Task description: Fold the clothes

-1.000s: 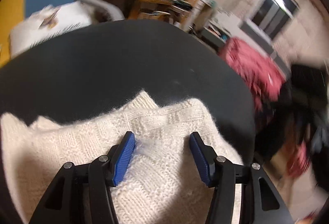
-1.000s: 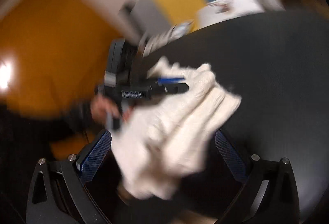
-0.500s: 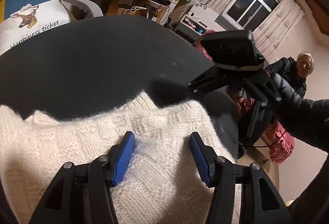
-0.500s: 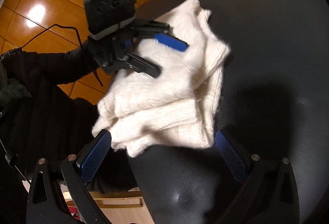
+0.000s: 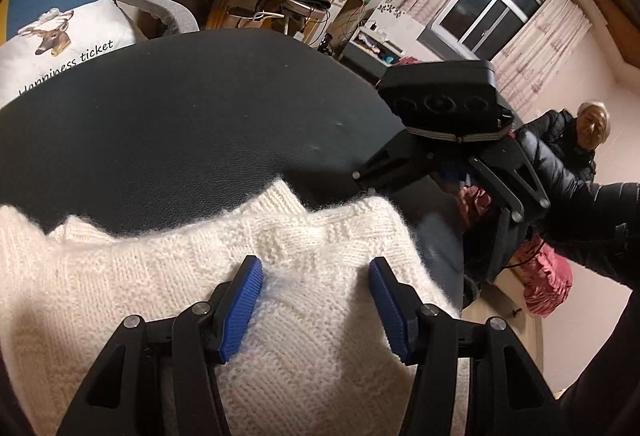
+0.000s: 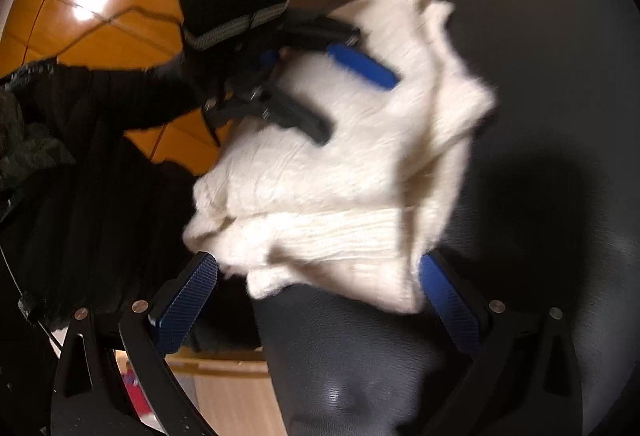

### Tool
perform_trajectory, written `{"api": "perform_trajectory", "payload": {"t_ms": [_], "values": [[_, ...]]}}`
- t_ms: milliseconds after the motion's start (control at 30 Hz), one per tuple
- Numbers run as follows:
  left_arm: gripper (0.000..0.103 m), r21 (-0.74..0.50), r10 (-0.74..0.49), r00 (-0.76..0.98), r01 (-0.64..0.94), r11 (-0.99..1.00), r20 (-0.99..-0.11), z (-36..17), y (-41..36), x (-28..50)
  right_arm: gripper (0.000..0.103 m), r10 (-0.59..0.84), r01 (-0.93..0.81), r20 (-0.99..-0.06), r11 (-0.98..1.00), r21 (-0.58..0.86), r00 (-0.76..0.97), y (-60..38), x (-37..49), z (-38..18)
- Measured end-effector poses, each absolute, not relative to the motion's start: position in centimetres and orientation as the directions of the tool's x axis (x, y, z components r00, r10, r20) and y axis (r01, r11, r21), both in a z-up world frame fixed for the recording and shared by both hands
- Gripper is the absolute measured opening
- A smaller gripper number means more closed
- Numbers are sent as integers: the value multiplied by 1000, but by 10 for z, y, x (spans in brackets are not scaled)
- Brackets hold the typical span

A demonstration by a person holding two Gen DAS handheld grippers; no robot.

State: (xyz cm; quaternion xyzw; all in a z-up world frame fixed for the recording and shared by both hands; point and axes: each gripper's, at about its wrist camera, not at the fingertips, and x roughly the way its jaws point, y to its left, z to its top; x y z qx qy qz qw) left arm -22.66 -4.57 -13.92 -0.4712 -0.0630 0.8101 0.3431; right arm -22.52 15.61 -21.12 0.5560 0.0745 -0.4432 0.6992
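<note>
Jaws of the left gripper stand wide apart, nothing pinched, blue pads resting down on top of the cream knit sweater. Right gripper also stands apart, its two pads either side of the sweater's near ribbed edge, not pressing it as far as the blurred view tells.

Sweater as landmark: it lies folded into a thick bundle on the round black counter, at the rim nearest the person, one corner overhanging that rim. Long axis runs from the ribbed hem at the right gripper up toward the pointed corners on the counter's far side.

Left gripper sits over the sweater's middle. Right gripper sits at the hem end, low, pointing along the bundle.

Judgement: right gripper is nearer a free edge; a closing bite there would take several layers at once. Left looks placed to hold the stack down.
</note>
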Motion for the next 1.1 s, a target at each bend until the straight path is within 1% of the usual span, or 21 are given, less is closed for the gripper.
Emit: {"api": "perform_trajectory", "payload": {"t_ms": [100,167,233,300,367,433,500,567,600,633,700,733,900,967,1033,1100], "values": [[54,-277,475,-409,-455,-846,-779,-127,-46,-230,103,-505,693,-592,17,721,628,153,-215,-210],[47,-260,451,-420,-436,-861,-787,-131,-48,-231,103,-504,690,-585,29,724,635,154,-211,-207],[47,-252,442,-423,-433,-865,-791,-136,-48,-229,103,-514,683,-570,43,729,641,156,-208,-202],[47,-214,416,-433,-441,-872,-800,-139,-41,-228,103,-546,668,-533,68,741,646,157,-209,-197],[49,-183,389,-439,-441,-879,-810,-142,-36,-229,103,-527,646,-518,80,759,674,151,-203,-204],[50,-194,383,-439,-416,-889,-813,-146,-41,-234,103,-504,612,-495,87,786,707,142,-195,-211],[50,-188,368,-449,-396,-899,-814,-149,-44,-235,103,-499,589,-466,116,800,730,139,-186,-206],[50,-163,350,-452,-403,-901,-820,-150,-41,-234,103,-455,584,-482,111,804,749,142,-173,-206],[50,-162,349,-449,-403,-901,-823,-148,-41,-234,103,-407,611,-537,66,789,739,143,-165,-214],[50,-169,352,-443,-402,-900,-824,-145,-41,-234,103,-383,640,-583,29,768,716,144,-159,-219],[50,-184,360,-454,-386,-904,-815,-135,-47,-231,103,-453,640,-569,5,768,686,151,-160,-210],[48,-195,369,-469,-378,-905,-803,-128,-51,-228,103,-487,659,-580,-12,752,653,157,-160,-202],[48,-190,412,-538,-421,-887,-735,-91,-72,-186,103,-651,736,-623,-143,662,434,179,-161,-160],[48,-196,421,-531,-428,-882,-736,-93,-71,-173,103,-718,772,-630,-208,600,296,176,-155,-136],[48,-183,398,-514,-418,-890,-760,-105,-69,-163,103,-756,791,-621,-245,561,206,169,-151,-121],[49,-111,328,-546,-391,-914,-771,-120,-59,-156,103,-768,798,-624,-283,532,144,158,-153,-120]]}}
